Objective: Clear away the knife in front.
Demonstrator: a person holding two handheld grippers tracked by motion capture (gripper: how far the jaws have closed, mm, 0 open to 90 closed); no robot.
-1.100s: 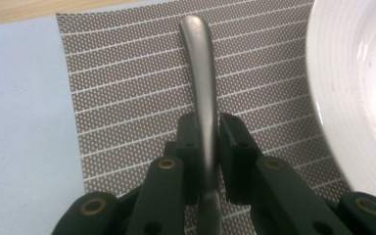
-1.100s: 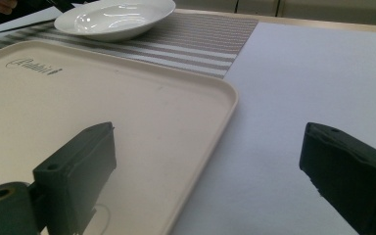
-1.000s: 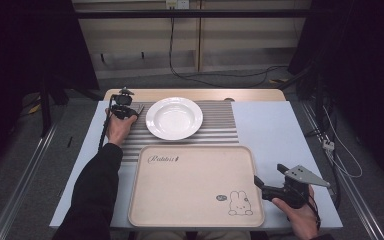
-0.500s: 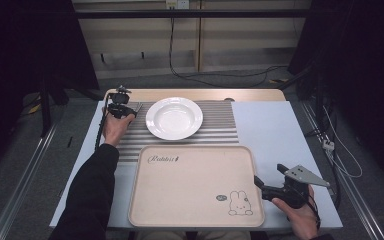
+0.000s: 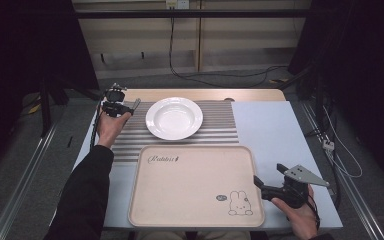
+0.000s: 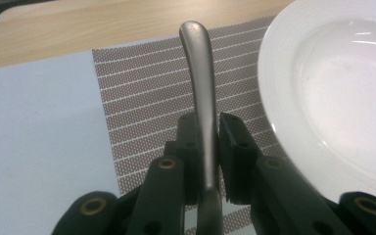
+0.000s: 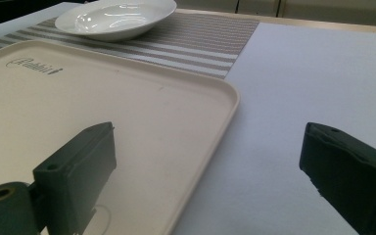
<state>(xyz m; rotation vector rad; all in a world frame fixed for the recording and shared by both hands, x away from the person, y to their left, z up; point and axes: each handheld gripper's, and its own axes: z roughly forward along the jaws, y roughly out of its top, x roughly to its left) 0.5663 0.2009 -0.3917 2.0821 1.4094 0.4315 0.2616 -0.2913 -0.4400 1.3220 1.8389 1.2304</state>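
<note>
While clamped, utensil handle (image 6: 199, 83) pointing away.

Flat beige rectangular plastic tray (image 5: 195, 185) with rounded corners: a short word in dark cursive script (image 5: 163, 159) stands at its far left corner, also seen in the right gripper view (image 7: 35, 66); its letters are too small to read with certainty. Near the front right corner are a small dark round mark (image 5: 221, 197), illegible, and an outline rabbit drawing (image 5: 240, 203).
</note>
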